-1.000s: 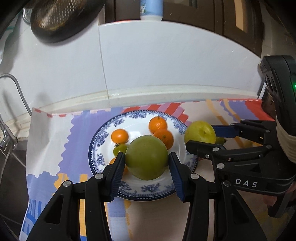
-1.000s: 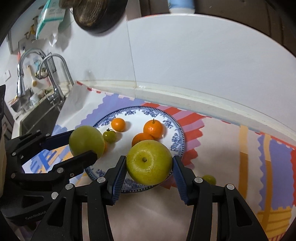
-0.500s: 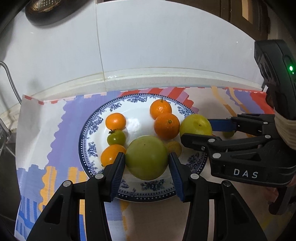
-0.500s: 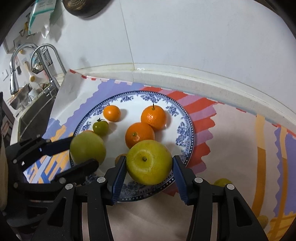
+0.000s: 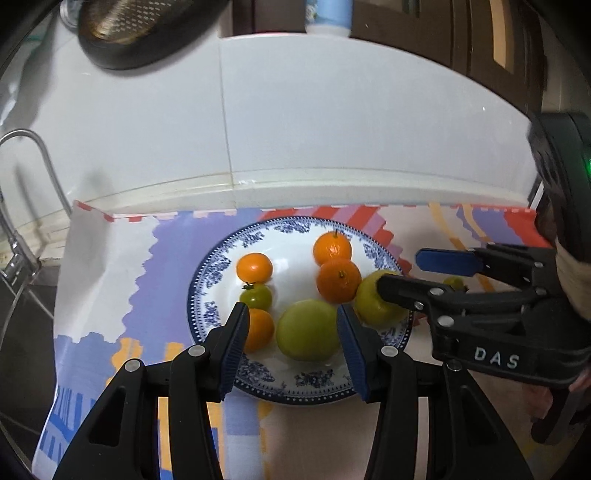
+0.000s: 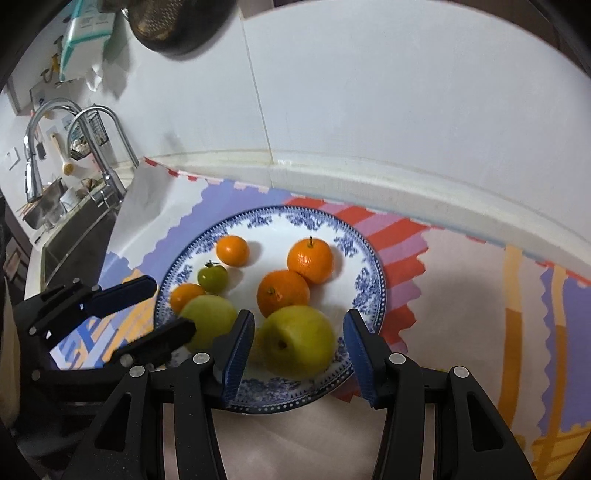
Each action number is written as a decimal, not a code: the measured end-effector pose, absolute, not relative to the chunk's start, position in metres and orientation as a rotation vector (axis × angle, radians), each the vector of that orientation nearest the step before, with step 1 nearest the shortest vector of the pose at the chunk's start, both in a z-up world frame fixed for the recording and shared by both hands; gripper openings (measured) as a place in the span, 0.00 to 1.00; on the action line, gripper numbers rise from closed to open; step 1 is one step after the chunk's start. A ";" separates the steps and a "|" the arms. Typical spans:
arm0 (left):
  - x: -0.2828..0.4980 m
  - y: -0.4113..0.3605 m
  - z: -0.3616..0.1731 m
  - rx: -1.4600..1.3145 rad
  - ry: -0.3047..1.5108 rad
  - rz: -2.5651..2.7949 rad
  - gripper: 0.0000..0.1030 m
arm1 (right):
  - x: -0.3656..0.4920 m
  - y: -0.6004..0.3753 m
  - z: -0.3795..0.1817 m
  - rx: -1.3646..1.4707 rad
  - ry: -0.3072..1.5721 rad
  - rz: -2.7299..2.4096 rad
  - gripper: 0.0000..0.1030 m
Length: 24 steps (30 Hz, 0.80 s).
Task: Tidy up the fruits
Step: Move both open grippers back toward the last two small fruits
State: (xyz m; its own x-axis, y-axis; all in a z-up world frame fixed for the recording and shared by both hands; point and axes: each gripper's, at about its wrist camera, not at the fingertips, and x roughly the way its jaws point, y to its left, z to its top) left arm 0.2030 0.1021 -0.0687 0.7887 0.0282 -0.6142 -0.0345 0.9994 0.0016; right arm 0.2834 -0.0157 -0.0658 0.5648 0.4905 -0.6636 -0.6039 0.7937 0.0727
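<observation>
A blue-and-white plate holds several small oranges and a small green tomato. A large green fruit lies on its near part, between the pads of my left gripper. A gap shows at the left pad, so that gripper is open. A yellow-green fruit rests on the plate's near rim between the pads of my right gripper, with gaps on both sides. Each gripper also shows in the other's view: the right gripper and the left gripper.
The plate stands on a colourful patterned mat against a white tiled wall. A small green fruit lies on the mat right of the plate. A sink with taps is at the left. A dark pan hangs above.
Both big fruits were clamped between the pads over the plate. Now each lies on the plate with gaps beside the pads, and the left view has drawn back a little.
</observation>
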 end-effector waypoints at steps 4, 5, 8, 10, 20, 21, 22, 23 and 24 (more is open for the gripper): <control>0.188 0.100 -0.057 -0.037 0.631 0.046 0.47 | 0.266 -0.026 -0.055 -0.185 0.680 0.623 0.50; 0.184 0.099 -0.054 -0.046 0.624 0.048 0.47 | 0.261 -0.030 -0.052 -0.182 0.669 0.614 0.50; 0.170 0.092 -0.046 -0.059 0.601 0.030 0.47 | 0.249 -0.043 -0.045 -0.165 0.649 0.598 0.50; 0.163 0.088 -0.042 -0.062 0.588 0.018 0.47 | 0.240 -0.051 -0.040 -0.157 0.632 0.583 0.50; 0.142 0.051 -0.026 -0.027 0.549 -0.064 0.48 | 0.197 -0.101 -0.016 -0.089 0.551 0.472 0.50; 0.143 0.046 -0.026 -0.021 0.550 -0.081 0.49 | 0.195 -0.105 -0.016 -0.089 0.550 0.462 0.50; 0.144 0.042 -0.025 -0.016 0.550 -0.092 0.49 | 0.193 -0.109 -0.015 -0.091 0.548 0.450 0.50; 0.144 0.038 -0.025 -0.009 0.551 -0.102 0.49 | 0.191 -0.114 -0.015 -0.093 0.547 0.439 0.50; 0.145 0.033 -0.025 -0.002 0.551 -0.113 0.49 | 0.190 -0.118 -0.015 -0.092 0.547 0.427 0.50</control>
